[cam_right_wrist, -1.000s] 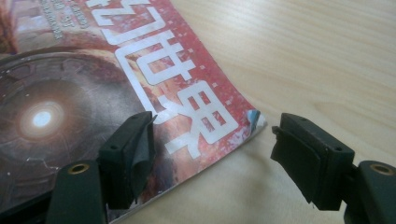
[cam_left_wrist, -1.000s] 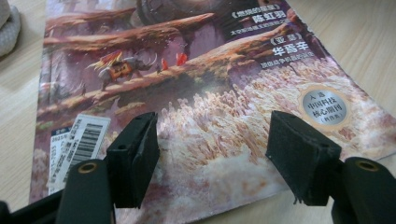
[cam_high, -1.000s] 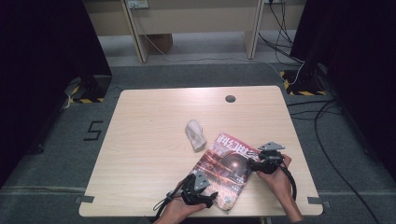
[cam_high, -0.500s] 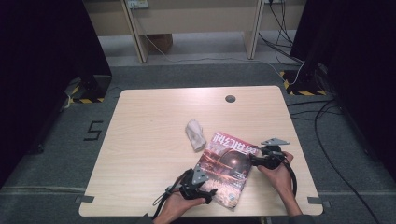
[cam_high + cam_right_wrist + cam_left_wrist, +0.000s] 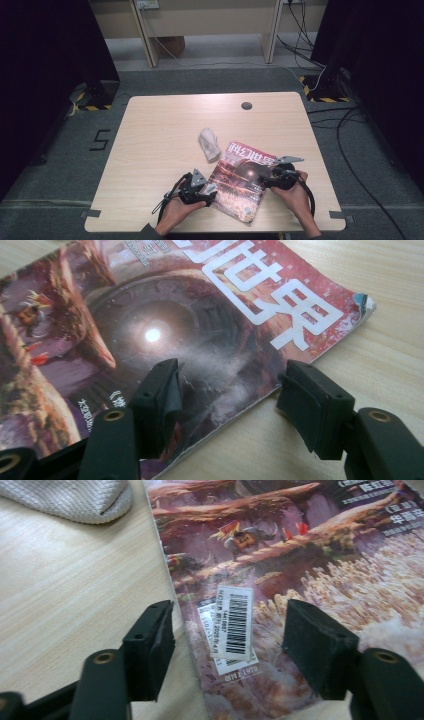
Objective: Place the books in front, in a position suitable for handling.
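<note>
On my left gripper [image 5: 227, 645] the two black jaws stand apart, one over the bare wood and the other over the cover, straddling the long edge of the glossy red-and-purple magazine with white lettering [image 5: 300, 555]. They have just been closing, yet neither pad presses on the paper; the edge and a white barcode sticker [image 5: 235, 622] sit in the gap between them. In the high view I see that gripper [image 5: 200, 190] at the magazine's lower left edge, my left hand [image 5: 175, 212] coming in from the bottom.

My right gripper [image 5: 227, 390] is spread too, one jaw over the cover art and the other over the table, with the magazine's [image 5: 150, 330] edge running through the gap. These jaws have also just been closing, and I cannot see either pad bearing on the cover. From above, this gripper [image 5: 280, 177] sits at the magazine's right edge, with my right hand [image 5: 295, 195] behind it.

The magazine [image 5: 240, 180] lies flat and tilted on the near right part of the pale wooden table [image 5: 160, 130], between my two grippers. Just beyond its far left corner lies a crumpled white woven cloth [image 5: 209, 144], which I also see at the top left of the left gripper view [image 5: 70, 497]. A small dark round grommet [image 5: 246, 105] sits near the table's far edge.
</note>
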Tool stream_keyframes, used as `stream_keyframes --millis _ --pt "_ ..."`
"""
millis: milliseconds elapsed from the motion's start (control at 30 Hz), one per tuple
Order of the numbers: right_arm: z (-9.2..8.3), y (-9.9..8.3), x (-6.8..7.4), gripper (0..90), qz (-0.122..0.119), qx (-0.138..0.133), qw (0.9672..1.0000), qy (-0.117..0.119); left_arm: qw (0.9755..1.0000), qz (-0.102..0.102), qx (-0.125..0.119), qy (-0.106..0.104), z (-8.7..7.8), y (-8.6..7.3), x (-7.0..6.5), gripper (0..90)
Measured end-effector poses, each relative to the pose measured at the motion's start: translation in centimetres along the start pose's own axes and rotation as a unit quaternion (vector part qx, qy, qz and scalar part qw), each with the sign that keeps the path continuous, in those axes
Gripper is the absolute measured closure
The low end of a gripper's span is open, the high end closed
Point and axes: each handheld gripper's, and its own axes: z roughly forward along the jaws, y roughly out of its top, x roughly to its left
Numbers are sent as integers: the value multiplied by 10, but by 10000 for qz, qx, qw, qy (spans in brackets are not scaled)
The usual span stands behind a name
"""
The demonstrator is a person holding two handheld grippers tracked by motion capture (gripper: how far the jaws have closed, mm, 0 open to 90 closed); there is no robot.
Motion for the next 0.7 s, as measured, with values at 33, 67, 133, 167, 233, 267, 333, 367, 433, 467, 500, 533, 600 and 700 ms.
stream_keyframes --millis 33,67,133,167,233,267,333,367,433,467,500,533,600,700 --pt "0 0 0 409 0 0 10000 0 10000 0 0 0 0 0 0 402" --pt "1 1 0 421 24 -9 10000 -32 10000 -27 -4 -75 0 -1 -1 424" --pt "1 2 0 427 33 -24 10000 -44 10000 -39 -2 -87 0 -1 -1 418" --pt "3 3 -1 437 24 -49 10000 -44 9999 -96 -21 -95 0 -2 -3 416" --pt "5 6 0 443 6 -28 9999 -98 9999 -121 -50 -50 -1 -4 -7 414" --pt "6 8 -1 450 -103 -34 9998 -152 9999 -108 -49 -61 -1 -4 -9 412" --pt "6 10 0 451 -183 -25 9995 -257 9999 -73 -19 -108 -3 -6 -14 407" --pt "6 10 0 451 -183 -25 9995 -257 9999 -73 -19 -108 -3 -6 -14 405" --pt "8 11 -1 448 -189 -31 9994 -297 9999 -65 -23 -117 -4 -7 -19 403" --pt "8 12 -2 448 -191 -48 9994 -290 9999 -74 -32 -144 -5 -9 -24 401" --pt "8 12 -2 447 -161 -44 9994 -292 9999 -74 -32 -144 -5 -9 -24 400" --pt "9 12 -3 445 -163 -39 9994 -297 9998 -74 -36 -164 -6 -9 -28 399" --pt "9 13 -4 445 -183 -52 9993 -330 9998 -60 -40 -190 -5 -10 -32 395" --pt "9 14 -4 447 -215 -52 9989 -405 9998 -24 -45 -189 -5 -9 -34 391"
